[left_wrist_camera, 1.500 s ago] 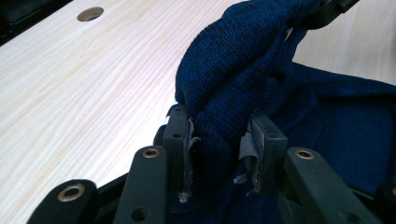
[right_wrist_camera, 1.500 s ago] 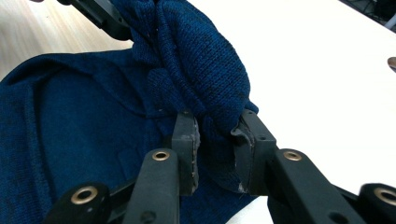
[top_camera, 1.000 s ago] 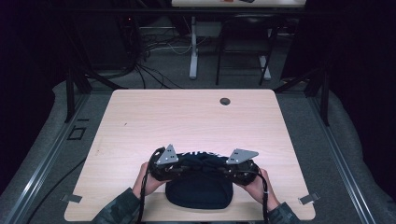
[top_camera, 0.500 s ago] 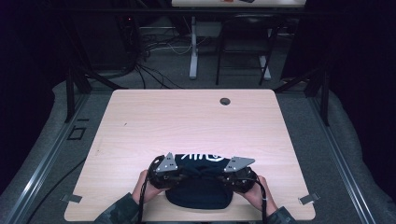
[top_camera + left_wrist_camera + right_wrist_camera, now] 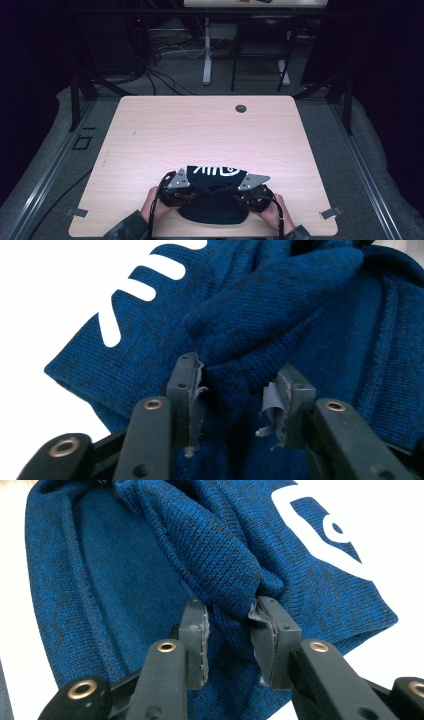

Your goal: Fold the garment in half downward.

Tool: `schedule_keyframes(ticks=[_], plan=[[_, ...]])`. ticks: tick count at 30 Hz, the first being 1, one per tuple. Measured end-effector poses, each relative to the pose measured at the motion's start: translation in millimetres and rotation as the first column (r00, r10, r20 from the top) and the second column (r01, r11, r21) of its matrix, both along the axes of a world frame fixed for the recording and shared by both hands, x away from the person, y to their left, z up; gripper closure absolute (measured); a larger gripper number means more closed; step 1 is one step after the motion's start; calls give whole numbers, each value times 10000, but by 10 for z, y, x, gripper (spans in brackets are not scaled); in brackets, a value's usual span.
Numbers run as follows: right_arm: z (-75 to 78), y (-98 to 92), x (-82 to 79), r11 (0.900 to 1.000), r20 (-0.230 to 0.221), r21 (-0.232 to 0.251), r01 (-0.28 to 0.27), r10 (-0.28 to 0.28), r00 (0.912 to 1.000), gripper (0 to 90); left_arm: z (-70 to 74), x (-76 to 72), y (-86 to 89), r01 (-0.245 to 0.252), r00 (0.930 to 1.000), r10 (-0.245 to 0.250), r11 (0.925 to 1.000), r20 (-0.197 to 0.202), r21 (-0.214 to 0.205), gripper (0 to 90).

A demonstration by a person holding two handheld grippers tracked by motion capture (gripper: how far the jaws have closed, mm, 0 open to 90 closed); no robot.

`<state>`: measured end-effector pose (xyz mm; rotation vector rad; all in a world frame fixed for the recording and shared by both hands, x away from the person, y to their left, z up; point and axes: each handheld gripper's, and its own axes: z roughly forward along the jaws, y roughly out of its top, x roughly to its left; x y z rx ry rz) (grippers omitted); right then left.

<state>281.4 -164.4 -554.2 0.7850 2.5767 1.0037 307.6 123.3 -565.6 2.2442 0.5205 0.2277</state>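
A dark blue knitted garment [image 5: 215, 174] with white lettering lies folded at the table's near edge. Both hands hold grippers at its sides, pointing inward. My left gripper [image 5: 232, 390] [image 5: 192, 192] has just been opening its jaws. A bunched fold of the garment [image 5: 280, 305] still lies between them, and a small gap shows at the right pad. My right gripper [image 5: 229, 630] [image 5: 236, 192] is shut on another fold of the garment [image 5: 210, 545], with the knit pinched between its pads.
The pale wooden table [image 5: 200, 130] has a round cable hole [image 5: 241, 108] near its far edge. Tape marks sit by the near corners [image 5: 76, 212] [image 5: 331, 213]. Behind the table are desk legs and floor cables [image 5: 165, 50].
Both hands sank toward the table with the garment. The lettered part, hidden a second ago, now lies flat just beyond the grippers.
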Motion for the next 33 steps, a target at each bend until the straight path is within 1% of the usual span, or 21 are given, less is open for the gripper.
schedule_keyframes(ticks=[2, 4, 6, 8, 12, 15, 17, 19, 22, 23, 24, 25, 27, 31, 33], plan=[[-10, -9, -5, 10000, -64, 19, -1, 1, 10000, 679, 21, -2, 33, -84, 9998, 82, 9999, -189, -107, 539], [-31, -8, -13, 9999, -19, 102, 33, -33, 10000, 678, 53, -11, 80, -190, 9990, 181, 9996, -401, -228, 489], [-35, -12, -19, 10000, -9, 48, 34, -34, 10000, 677, 87, -34, 120, -259, 9989, 246, 9992, -410, -310, 455], [-39, -15, -21, 10000, -5, 69, 68, -68, 10000, 678, 132, -77, 170, -307, 9983, 279, 9980, -510, -551, 407], [-46, -17, -24, 10000, 1, 57, 51, -51, 10000, 675, 251, -166, 265, -411, 9989, 387, 9951, -276, -899, 377], [-50, -12, -26, 10000, 45, 74, 59, -60, 10000, 673, 345, -170, 304, -542, 9985, 550, 9919, 32, -1147, 370], [-49, -11, -29, 10000, 52, 42, 36, -37, 10000, 670, 412, -118, 308, -702, 9970, 739, 9881, 219, -1367, 369], [-48, -8, -33, 10000, 44, 7, 55, -55, 10000, 669, 460, -58, 300, -886, 9946, 953, 9858, 403, -1430, 395], [-51, -5, -36, 10000, 63, 6, 79, -79, 9999, 669, 490, 59, 259, -1273, 9903, 1343, 9798, 357, -1543, 405], [-51, -5, -37, 10000, 73, 0, 86, -86, 9999, 669, 483, 103, 242, -1363, 9894, 1423, 9786, 283, -1539, 406], [-52, -3, -38, 10000, 83, 0, 90, -90, 9999, 669, 465, 137, 217, -1515, 9875, 1563, 9759, 181, -1571, 403], [-57, 0, -41, 9999, 89, 44, 104, -105, 9999, 669, 434, 177, 181, -1597, 9864, 1636, 9761, 142, -1476, 402], [-60, 0, -42, 9999, 108, 44, 101, -102, 9999, 669, 372, 223, 121, -1560, 9877, 1565, 9797, -62, -1258, 397], [-62, -3, -47, 10000, 138, 6, 90, -90, 9999, 669, 273, 247, 50, -1451, 9894, 1436, 9858, -236, -839, 390], [-63, -4, -46, 10000, 160, 21, 80, -81, 9998, 668, 246, 243, 38, -1414, 9896, 1388, 9870, -382, -761, 387]])
